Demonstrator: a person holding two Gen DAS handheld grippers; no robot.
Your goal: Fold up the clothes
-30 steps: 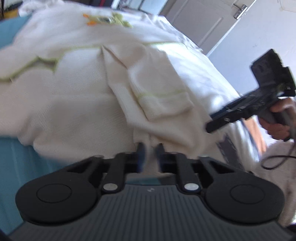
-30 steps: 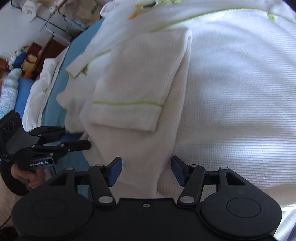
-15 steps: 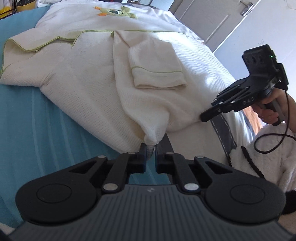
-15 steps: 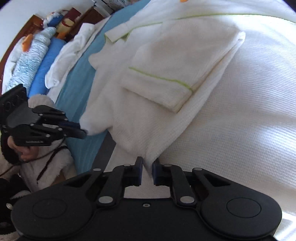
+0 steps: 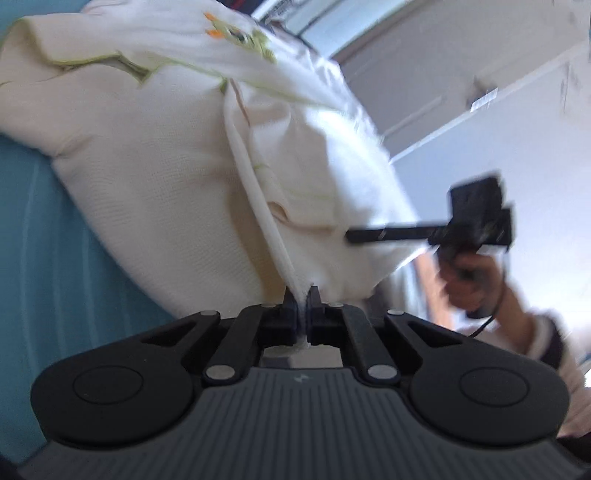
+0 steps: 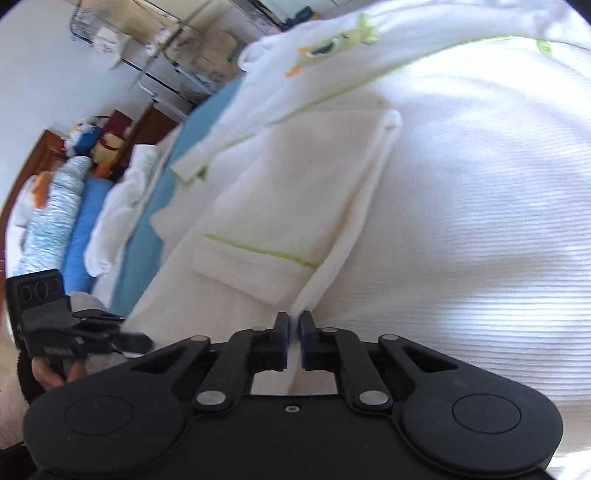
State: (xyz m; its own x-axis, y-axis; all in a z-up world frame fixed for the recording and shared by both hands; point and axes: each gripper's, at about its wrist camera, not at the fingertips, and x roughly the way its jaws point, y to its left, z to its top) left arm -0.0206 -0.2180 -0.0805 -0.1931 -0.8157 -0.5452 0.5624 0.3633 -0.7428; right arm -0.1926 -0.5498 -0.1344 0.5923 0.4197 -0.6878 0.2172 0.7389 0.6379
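A cream waffle bathrobe point(image 5: 155, 177) with green piping and a duck patch point(image 5: 240, 33) lies on the bed, one sleeve point(image 6: 288, 206) folded over its body. My left gripper point(image 5: 303, 295) is shut on a bunched edge of the robe's hem and pulls it taut upward. My right gripper point(image 6: 291, 321) has its jaws closing, and a fold of the robe's point(image 6: 461, 184) edge beside the sleeve cuff is pinched between the pads. Each gripper shows in the other's view: the right gripper point(image 5: 351, 235) at the cloth's right side, the left gripper point(image 6: 140, 341) at lower left.
A blue sheet point(image 5: 33, 240) covers the bed to the left of the robe. Pillows and soft toys point(image 6: 55, 206) and a white cloth point(image 6: 122, 199) lie along the far side. A wire rack point(image 6: 166, 48) and a pale door point(image 5: 424, 74) stand behind.
The right gripper's jaws went from wide open to pinching the robe's edge. The left gripper, gripping the hem throughout, rolled and rose, so the cloth now stands lifted and taut.
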